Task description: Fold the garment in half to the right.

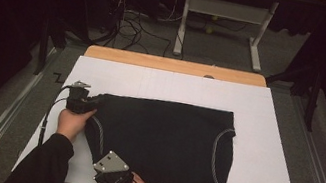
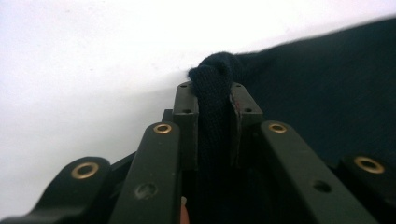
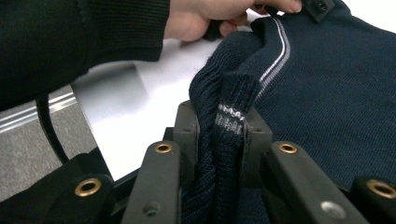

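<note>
White sheet on wooden table, dark room.

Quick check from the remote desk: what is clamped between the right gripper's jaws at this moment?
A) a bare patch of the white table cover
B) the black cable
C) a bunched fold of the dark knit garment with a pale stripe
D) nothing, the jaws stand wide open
C: in the right gripper view the right gripper has its jaws closed on a bunched fold of the dark knit garment, with the pale stripe showing between them.
</note>
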Demonstrator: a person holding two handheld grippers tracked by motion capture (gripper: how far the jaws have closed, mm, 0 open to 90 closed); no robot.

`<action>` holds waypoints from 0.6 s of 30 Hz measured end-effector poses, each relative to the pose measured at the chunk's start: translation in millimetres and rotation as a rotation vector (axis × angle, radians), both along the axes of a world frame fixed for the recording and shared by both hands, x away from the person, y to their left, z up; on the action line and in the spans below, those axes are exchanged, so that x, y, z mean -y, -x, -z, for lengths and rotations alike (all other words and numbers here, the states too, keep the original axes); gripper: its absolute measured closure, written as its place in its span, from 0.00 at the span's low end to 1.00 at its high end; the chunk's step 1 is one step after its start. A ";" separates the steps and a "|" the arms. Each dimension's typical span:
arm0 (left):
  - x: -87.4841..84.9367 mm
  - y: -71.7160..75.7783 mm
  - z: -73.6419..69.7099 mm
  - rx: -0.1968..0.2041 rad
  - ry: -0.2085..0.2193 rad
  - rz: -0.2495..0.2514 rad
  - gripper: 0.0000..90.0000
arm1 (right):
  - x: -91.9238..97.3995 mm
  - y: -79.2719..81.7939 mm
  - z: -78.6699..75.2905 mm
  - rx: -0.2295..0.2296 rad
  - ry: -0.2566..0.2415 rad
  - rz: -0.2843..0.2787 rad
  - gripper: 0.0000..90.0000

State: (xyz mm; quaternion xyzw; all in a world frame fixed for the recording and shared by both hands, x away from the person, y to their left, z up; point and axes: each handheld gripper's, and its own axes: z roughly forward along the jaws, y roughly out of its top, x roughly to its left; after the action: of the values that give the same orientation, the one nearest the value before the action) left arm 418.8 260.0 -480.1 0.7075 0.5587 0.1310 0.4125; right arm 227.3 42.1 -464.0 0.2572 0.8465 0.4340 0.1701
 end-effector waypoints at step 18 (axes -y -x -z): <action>15.8 8.9 -36.8 0.098 -0.032 -0.089 0.82 | 11.8 5.3 -15.1 0.066 -0.112 0.024 0.82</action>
State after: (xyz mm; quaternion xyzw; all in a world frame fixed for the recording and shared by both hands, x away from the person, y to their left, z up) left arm 409.9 244.1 -443.3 0.6813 0.5664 0.1925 0.4218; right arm 222.1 30.3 -448.9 0.2620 0.8118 0.4866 0.1884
